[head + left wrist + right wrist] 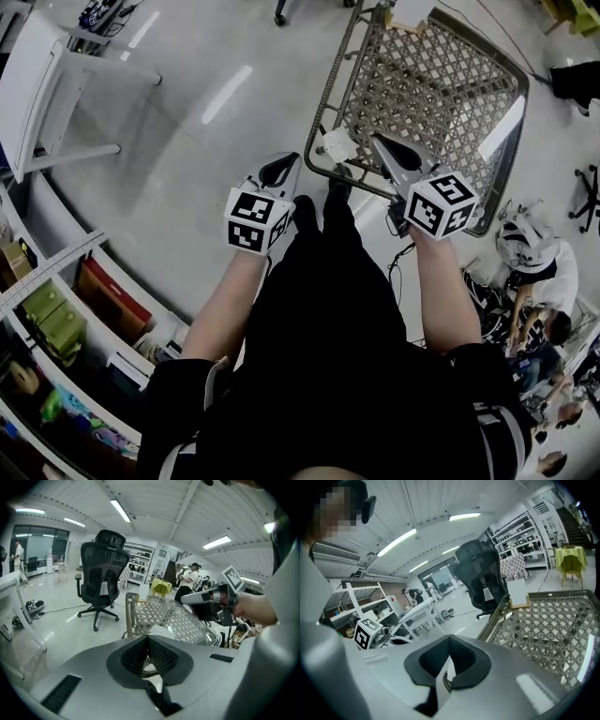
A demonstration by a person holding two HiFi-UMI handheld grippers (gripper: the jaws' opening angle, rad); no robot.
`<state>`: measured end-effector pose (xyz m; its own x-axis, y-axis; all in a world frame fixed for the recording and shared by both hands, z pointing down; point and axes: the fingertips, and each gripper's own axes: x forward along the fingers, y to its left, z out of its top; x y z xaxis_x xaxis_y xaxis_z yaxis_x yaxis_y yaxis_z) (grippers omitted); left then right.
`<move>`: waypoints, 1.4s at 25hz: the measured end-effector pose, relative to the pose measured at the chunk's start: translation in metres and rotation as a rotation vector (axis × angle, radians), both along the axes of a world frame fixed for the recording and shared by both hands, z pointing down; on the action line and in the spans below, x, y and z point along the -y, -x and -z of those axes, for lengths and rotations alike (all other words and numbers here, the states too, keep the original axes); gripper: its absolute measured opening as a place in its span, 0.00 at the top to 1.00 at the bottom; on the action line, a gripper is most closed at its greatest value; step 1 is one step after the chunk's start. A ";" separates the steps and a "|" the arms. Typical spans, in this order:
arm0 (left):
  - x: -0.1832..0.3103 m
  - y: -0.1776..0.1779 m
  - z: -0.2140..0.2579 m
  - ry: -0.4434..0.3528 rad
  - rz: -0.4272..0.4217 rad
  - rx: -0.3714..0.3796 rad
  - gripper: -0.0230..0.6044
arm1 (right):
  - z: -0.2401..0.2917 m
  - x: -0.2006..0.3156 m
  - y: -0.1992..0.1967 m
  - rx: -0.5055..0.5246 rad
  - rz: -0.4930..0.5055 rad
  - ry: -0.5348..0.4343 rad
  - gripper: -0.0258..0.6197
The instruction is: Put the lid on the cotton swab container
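Observation:
I cannot make out a cotton swab container or a lid for certain in any view. A small white object (336, 143) sits at the near corner of the lattice-topped table (441, 66); it also shows as a pale block (160, 631) in the left gripper view, and I cannot tell what it is. My left gripper (281, 167) hangs over the floor just left of that corner, jaws closed together with nothing in them. My right gripper (386, 148) hovers over the table's near edge, also shut and empty. From the left gripper view, the right gripper (187, 598) is seen held in a hand.
A black office chair (101, 581) stands beyond the table's far end. A white table (37, 84) is on the left, shelving (56, 309) with boxes runs along the lower left, and people (534, 272) sit at the right. A white strip (502, 127) lies on the lattice.

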<state>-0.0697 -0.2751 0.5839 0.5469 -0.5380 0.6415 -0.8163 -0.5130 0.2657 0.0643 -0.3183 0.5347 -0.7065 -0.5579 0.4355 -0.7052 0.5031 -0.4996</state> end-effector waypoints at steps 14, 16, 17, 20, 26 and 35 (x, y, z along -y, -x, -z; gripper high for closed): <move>0.004 -0.023 -0.093 0.077 -0.038 0.017 0.95 | -0.079 -0.006 0.032 -0.054 0.049 0.121 0.95; 0.004 -0.026 -0.100 0.086 -0.041 0.026 0.95 | -0.082 -0.008 0.037 -0.060 0.054 0.129 0.95; 0.004 -0.027 -0.103 0.094 -0.046 0.034 0.95 | -0.083 -0.009 0.039 -0.062 0.058 0.134 0.95; 0.004 -0.032 -0.109 0.108 -0.060 0.053 0.95 | -0.088 -0.015 0.048 -0.070 0.084 0.153 0.95; 0.011 -0.044 -0.112 0.098 -0.081 0.050 0.95 | -0.099 -0.020 0.057 -0.125 0.110 0.172 0.95; 0.006 -0.054 -0.115 0.101 -0.101 0.044 0.95 | -0.112 -0.029 0.054 -0.235 0.149 0.161 0.95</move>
